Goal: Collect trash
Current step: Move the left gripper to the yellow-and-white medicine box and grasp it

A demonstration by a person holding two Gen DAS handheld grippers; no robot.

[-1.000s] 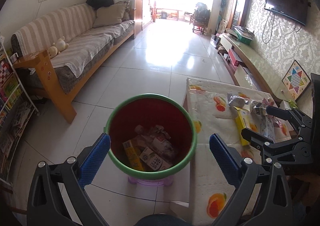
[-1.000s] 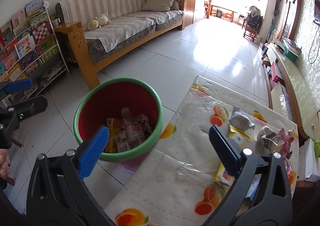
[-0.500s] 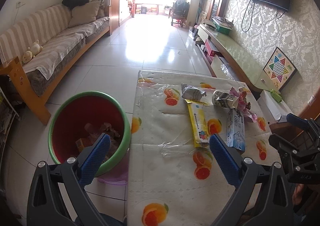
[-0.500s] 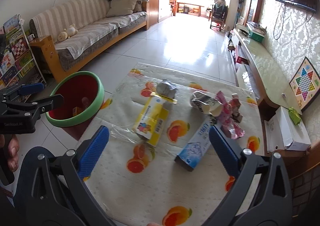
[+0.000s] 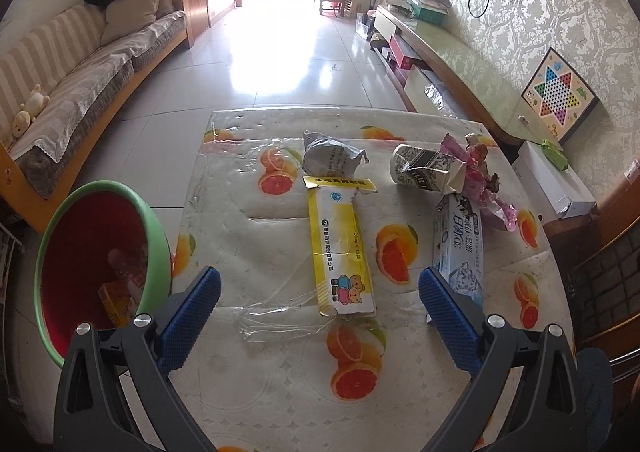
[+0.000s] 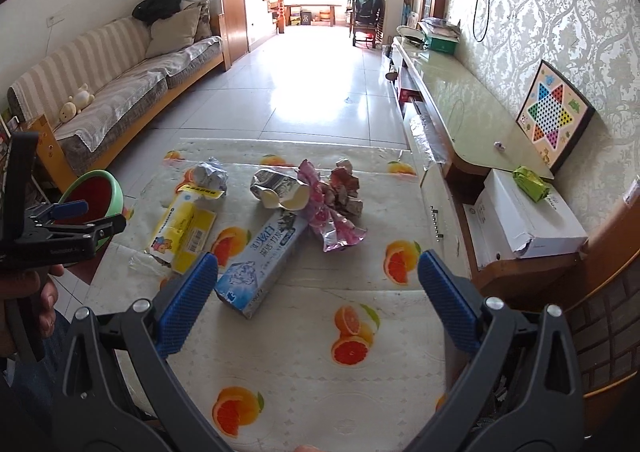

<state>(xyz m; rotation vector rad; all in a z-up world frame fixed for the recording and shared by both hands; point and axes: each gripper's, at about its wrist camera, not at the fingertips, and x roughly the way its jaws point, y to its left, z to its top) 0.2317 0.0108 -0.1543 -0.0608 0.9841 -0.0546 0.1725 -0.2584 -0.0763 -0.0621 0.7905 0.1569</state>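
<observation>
A table with an orange-print cloth (image 5: 280,364) (image 6: 320,340) carries the trash: a yellow carton (image 5: 340,248) (image 6: 182,230), a blue-white toothpaste box (image 5: 462,248) (image 6: 260,264), a crumpled paper cup (image 5: 424,169) (image 6: 280,187), a grey crumpled wrapper (image 5: 330,157) (image 6: 210,173) and pink foil wrappers (image 5: 480,175) (image 6: 332,219). Clear film (image 5: 280,316) lies near the carton. The red bin with a green rim (image 5: 100,264) (image 6: 94,191) stands left of the table, holding trash. My left gripper (image 5: 318,304) hovers open before the yellow carton. My right gripper (image 6: 318,284) hangs open just right of the toothpaste box. Both are empty.
A striped sofa (image 5: 80,75) lines the left wall. A long low cabinet (image 6: 452,99) with a checkers board (image 6: 554,119) runs along the right wall. A white box (image 6: 528,215) sits right of the table. Tiled floor (image 5: 288,51) stretches beyond.
Both grippers have swung right from over the bin to the table. The trash items now lie right in front of them. Both stayed open.
</observation>
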